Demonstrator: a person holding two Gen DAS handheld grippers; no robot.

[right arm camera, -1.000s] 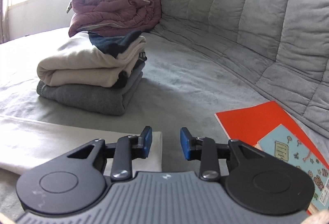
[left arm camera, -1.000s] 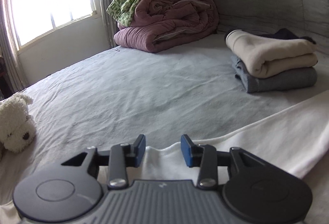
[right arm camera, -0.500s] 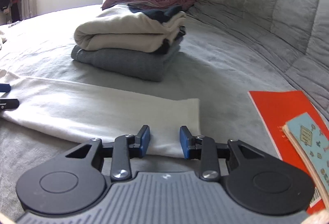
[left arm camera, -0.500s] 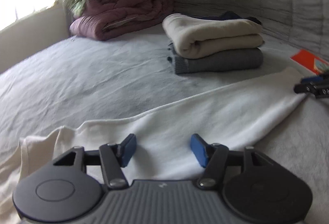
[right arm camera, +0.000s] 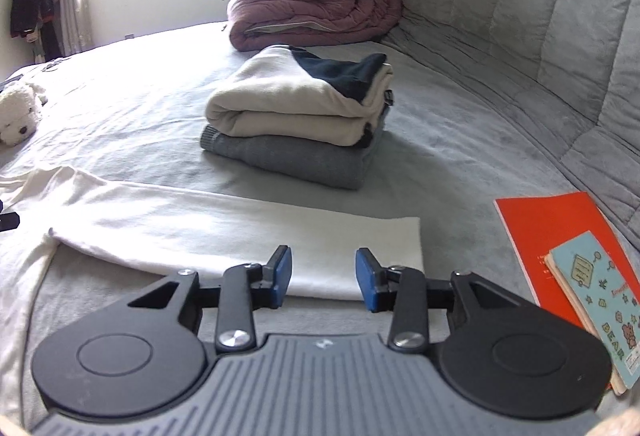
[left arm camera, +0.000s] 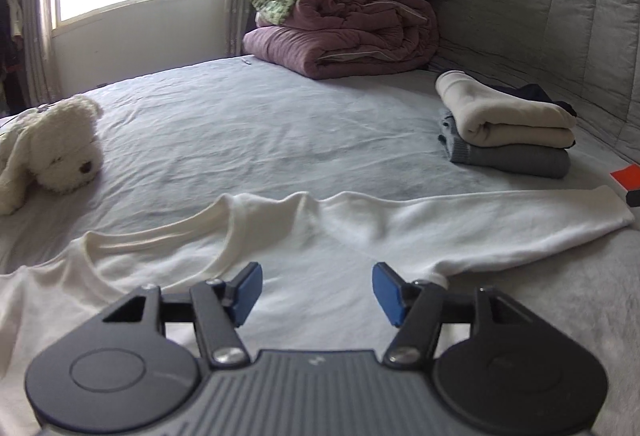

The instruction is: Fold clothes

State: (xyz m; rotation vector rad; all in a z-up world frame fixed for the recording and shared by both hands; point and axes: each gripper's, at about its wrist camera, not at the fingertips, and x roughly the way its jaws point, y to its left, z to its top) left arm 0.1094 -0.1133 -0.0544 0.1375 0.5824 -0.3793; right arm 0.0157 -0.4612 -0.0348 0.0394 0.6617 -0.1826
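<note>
**Listener:** Where is the garment, and where are your grippers?

**Operator:** I have a white long-sleeved shirt (left arm camera: 320, 236) lying flat on the grey bed (left arm camera: 240, 131). I'll use the stack of folded clothes (right arm camera: 296, 123) as my landmark: the shirt lies on the near side of that stack, toward me. One sleeve (right arm camera: 224, 232) stretches out sideways, its long axis running across my view, with the cuff end nearest the stack and an orange notebook (right arm camera: 560, 236) just beyond it.

**Listener:** Are you holding anything?

**Operator:** No. My left gripper (left arm camera: 317, 294) hangs over the body of the shirt, just beside the collar (left arm camera: 160, 240), on the side away from the stack. Its jaws stand well apart, having just been opening, with only bare cloth showing below the gap. My right gripper (right arm camera: 323, 279) hovers at the near edge of the cuff; its jaws have just been opening too, are parted, and pinch nothing.

**Listener:** Which hand is better placed for the next fold?

**Operator:** My judgement: the right. The cuff sits directly ahead of it, so it could pinch there and carry the sleeve along its length toward the shirt's body. The left is nearer the shoulder.

**Listener:** Anything else on the bed?

**Operator:** A white plush dog (left arm camera: 52, 151) lies well apart from the stack, and a rolled maroon quilt (left arm camera: 344, 35) lies beyond it.
</note>
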